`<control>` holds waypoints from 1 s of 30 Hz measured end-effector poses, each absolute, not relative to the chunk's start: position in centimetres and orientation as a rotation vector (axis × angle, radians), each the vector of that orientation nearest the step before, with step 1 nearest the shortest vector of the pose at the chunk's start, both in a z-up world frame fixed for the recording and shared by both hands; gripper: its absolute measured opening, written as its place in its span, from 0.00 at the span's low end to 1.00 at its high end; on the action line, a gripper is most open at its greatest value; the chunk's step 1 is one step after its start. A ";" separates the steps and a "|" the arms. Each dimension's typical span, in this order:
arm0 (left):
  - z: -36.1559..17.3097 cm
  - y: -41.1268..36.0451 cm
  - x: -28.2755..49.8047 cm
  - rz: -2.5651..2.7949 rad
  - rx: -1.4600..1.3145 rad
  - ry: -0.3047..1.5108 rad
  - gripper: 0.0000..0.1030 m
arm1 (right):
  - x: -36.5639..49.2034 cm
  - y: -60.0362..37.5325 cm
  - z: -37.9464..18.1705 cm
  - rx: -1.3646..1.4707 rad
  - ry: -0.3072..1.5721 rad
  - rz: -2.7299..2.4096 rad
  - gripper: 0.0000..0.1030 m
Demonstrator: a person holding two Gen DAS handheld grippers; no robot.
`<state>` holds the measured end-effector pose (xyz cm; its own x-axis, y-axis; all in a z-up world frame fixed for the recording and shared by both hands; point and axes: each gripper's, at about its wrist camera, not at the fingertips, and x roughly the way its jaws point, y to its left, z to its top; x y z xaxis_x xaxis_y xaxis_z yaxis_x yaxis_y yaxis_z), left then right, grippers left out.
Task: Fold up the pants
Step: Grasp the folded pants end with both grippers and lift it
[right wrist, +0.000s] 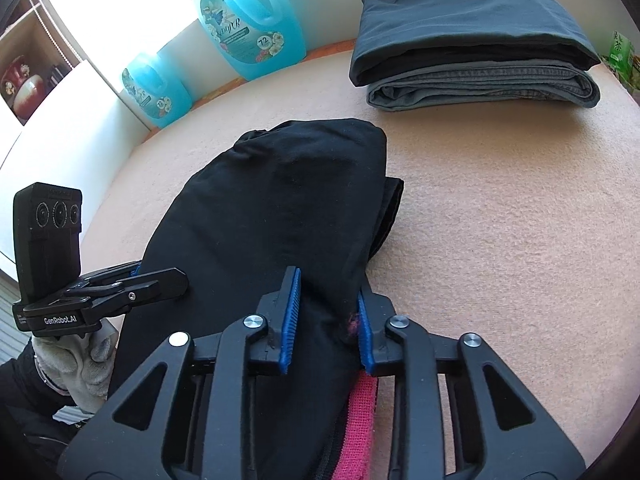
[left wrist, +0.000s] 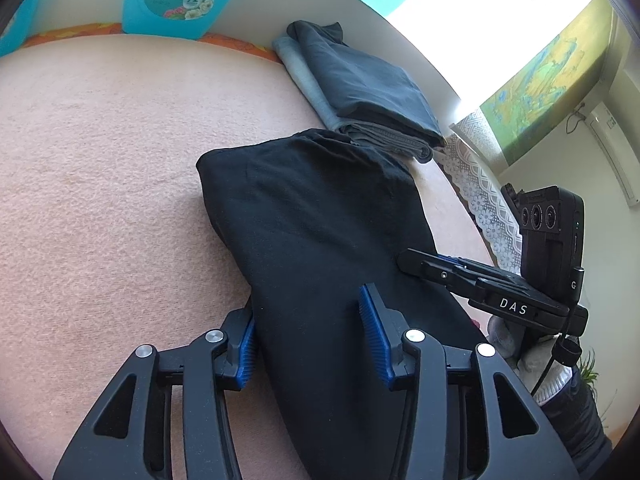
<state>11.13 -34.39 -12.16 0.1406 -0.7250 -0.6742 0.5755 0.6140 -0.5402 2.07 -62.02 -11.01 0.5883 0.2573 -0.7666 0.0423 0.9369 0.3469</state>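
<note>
Nearest, in the right wrist view: right tool (right wrist: 329, 280) clamped on the pants (right wrist: 280, 200), blue pads (right wrist: 292, 312) pressed against a bunched black fold from both sides, jaws narrow. Just below that grip, a pink band (right wrist: 360, 412) showing at the cloth's edge and running back under the tool.

Beside it, on the other long edge of the same garment: left tool (left wrist: 304, 300), jaws set astride the cloth, one pad against the edge, the other lying over the fabric. Gripping or only resting there, cannot tell. Carried by a hand (right wrist: 84, 364) in a pale glove, below a dark sleeve.

Further out: pants stretched away from both tools as a long black strip, lying flat on the peach tabletop (right wrist: 500, 240), far end rounded, doubled over, a lower layer peeking out along one side.

Beyond that end, apart from it: a stack (right wrist: 480, 40) of folded clothes, dark grey piece on top, lighter denim beneath, near the back edge.

Farthest, against the white wall: two blue jugs (right wrist: 256, 32) with flowered labels, upright, side by side.
</note>
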 end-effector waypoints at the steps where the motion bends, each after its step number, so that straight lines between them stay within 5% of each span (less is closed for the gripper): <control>1: -12.2 -34.4 11.2 -0.946 -0.169 1.075 0.39 | 2.0 -61.9 -11.0 0.332 0.936 0.128 0.22; 6: -12.3 -34.5 11.0 -0.946 -0.138 1.057 0.36 | 2.2 -62.5 -10.7 0.316 0.960 0.101 0.31; 7: -12.3 -34.5 11.0 -0.946 -0.136 1.057 0.36 | 2.1 -62.7 -10.7 0.305 0.965 0.086 0.36; 9: -12.4 -34.5 11.1 -0.948 -0.136 1.059 0.35 | 1.9 -63.1 -10.9 0.276 0.982 0.044 0.62; 10: -12.4 -34.5 11.1 -0.950 -0.133 1.059 0.35 | 1.7 -63.4 -11.1 0.283 0.987 0.048 0.66; 14: -12.6 -34.7 11.2 -0.955 -0.131 1.053 0.35 | 1.6 -63.9 -11.3 0.331 0.970 0.121 0.68; 17: -12.6 -34.8 11.2 -0.958 -0.128 1.053 0.35 | 2.0 -62.6 -11.5 0.347 0.971 0.179 0.46; 24: -11.3 -34.8 10.3 -0.962 -0.100 1.002 0.30 | 1.1 -61.8 -10.6 0.359 0.901 0.078 0.16; 30: -9.4 -34.8 9.1 -0.972 -0.057 0.926 0.14 | 0.5 -60.0 -8.9 0.263 0.857 0.027 0.11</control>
<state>9.11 -34.85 -9.38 0.2261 -0.7275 -0.6477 0.6824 0.5928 -0.4276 0.46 -59.97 -8.89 0.6568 0.1287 -0.7430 0.0819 0.9673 0.2399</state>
